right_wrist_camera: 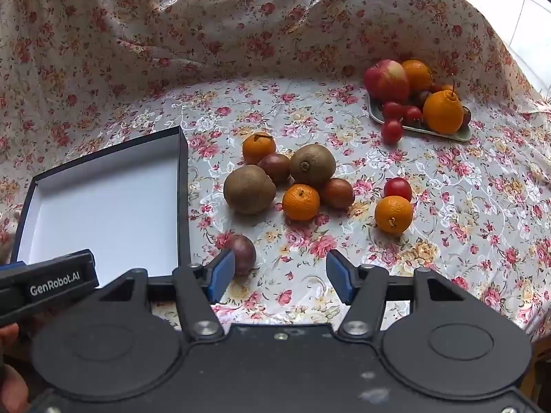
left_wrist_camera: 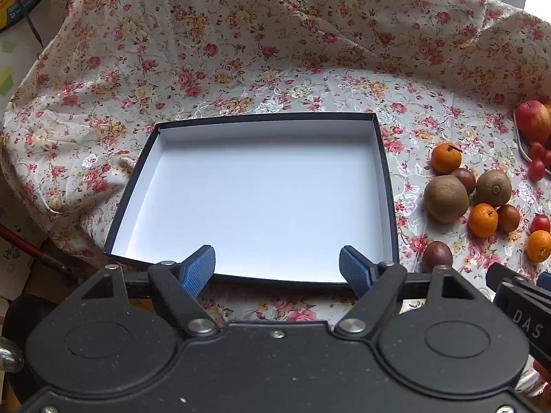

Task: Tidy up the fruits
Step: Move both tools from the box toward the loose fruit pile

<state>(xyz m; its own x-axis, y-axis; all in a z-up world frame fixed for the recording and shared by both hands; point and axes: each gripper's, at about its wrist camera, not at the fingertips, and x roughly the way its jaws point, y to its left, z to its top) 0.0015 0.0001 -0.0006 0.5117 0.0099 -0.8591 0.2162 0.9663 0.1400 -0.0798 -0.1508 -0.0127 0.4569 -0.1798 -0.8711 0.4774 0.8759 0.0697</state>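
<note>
An empty dark box with a white inside (left_wrist_camera: 258,199) lies on the flowered cloth, and my left gripper (left_wrist_camera: 277,268) hangs open over its near edge. To the right of the box (right_wrist_camera: 103,203) is a loose cluster of two kiwis (right_wrist_camera: 249,189), tangerines (right_wrist_camera: 300,201), brown-purple passion fruits (right_wrist_camera: 274,167) and a cherry tomato (right_wrist_camera: 397,188). My right gripper (right_wrist_camera: 280,273) is open above bare cloth. One passion fruit (right_wrist_camera: 241,253) sits just past its left fingertip, outside the jaws.
At the far right, a pale tray (right_wrist_camera: 458,135) carries an apple (right_wrist_camera: 385,79), oranges (right_wrist_camera: 442,112) and several cherry tomatoes. The cloth rises in folds behind the table. The left gripper's body (right_wrist_camera: 48,282) shows at the left of the right wrist view.
</note>
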